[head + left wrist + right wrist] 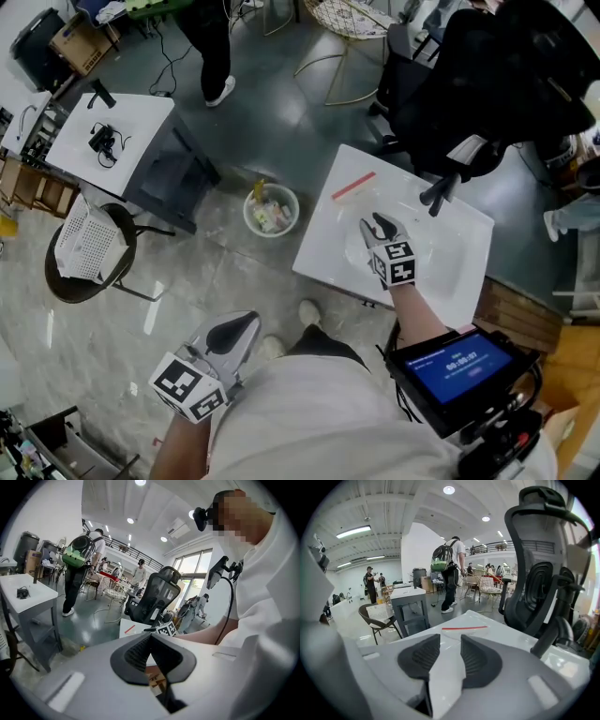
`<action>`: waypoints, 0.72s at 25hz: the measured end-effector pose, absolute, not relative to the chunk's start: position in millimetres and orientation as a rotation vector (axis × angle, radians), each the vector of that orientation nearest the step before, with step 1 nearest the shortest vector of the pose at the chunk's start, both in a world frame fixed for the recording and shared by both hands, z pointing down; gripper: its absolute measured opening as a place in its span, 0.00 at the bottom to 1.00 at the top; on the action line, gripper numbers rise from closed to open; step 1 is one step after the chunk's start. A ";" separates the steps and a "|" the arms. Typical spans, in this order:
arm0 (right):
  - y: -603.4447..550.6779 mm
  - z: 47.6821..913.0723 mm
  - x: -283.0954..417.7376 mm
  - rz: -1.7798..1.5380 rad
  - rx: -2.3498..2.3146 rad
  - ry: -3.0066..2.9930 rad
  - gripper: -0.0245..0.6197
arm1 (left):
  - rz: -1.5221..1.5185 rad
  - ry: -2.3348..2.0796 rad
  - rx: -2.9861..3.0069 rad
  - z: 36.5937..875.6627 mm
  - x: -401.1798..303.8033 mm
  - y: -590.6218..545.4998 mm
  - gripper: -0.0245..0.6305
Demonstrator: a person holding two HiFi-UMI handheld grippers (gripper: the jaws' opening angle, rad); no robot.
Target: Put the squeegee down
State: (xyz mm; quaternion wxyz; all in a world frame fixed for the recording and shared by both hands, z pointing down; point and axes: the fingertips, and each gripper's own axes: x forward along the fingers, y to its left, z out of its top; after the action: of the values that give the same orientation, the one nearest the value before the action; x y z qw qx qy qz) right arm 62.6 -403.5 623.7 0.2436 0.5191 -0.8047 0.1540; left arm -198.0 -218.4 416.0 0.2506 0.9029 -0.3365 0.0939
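R gripper (378, 225) hangs over white table (323, 239), jaws slightly spread, nothing btwn. L gripper (244, 325) low by person's lap, jaws pressed together, empty. Squeegee (439, 192) lies on table's far side by black chair (487, 84). Its blade is hard to make out; handle dark, slim. Floor glossy grey.

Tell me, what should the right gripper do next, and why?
Probably draw the right gripper back off the white table. Its jaws stand apart with nothing between them, and the squeegee seems to lie on the table already, clear of the gripper, so nothing is left to release.
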 end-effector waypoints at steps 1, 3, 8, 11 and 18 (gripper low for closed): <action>-397.3 618.4 59.9 0.411 1.420 -2.200 0.25 | 0.254 -0.911 2.464 414.7 -199.8 -215.1 0.05; -384.1 607.9 54.5 0.396 1.421 -2.207 0.23 | 0.251 -0.892 2.479 413.6 -202.0 -207.0 0.05; -352.2 585.1 40.7 0.344 1.418 -2.211 0.21 | 0.248 -0.853 2.508 413.9 -208.6 -186.9 0.04; -331.4 571.1 33.5 0.306 1.424 -2.206 0.16 | 0.244 -0.835 2.518 414.4 -213.4 -172.2 0.04; -280.3 532.4 -4.4 0.231 1.425 -2.209 0.04 | 0.225 -0.788 2.549 408.2 -238.5 -134.8 0.05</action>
State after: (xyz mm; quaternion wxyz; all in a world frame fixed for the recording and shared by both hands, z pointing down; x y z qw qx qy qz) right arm -4.4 -280.3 532.4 0.2489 0.5230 -0.8107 0.0849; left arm -238.5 -134.8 408.2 0.2299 0.9265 -0.2863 0.0819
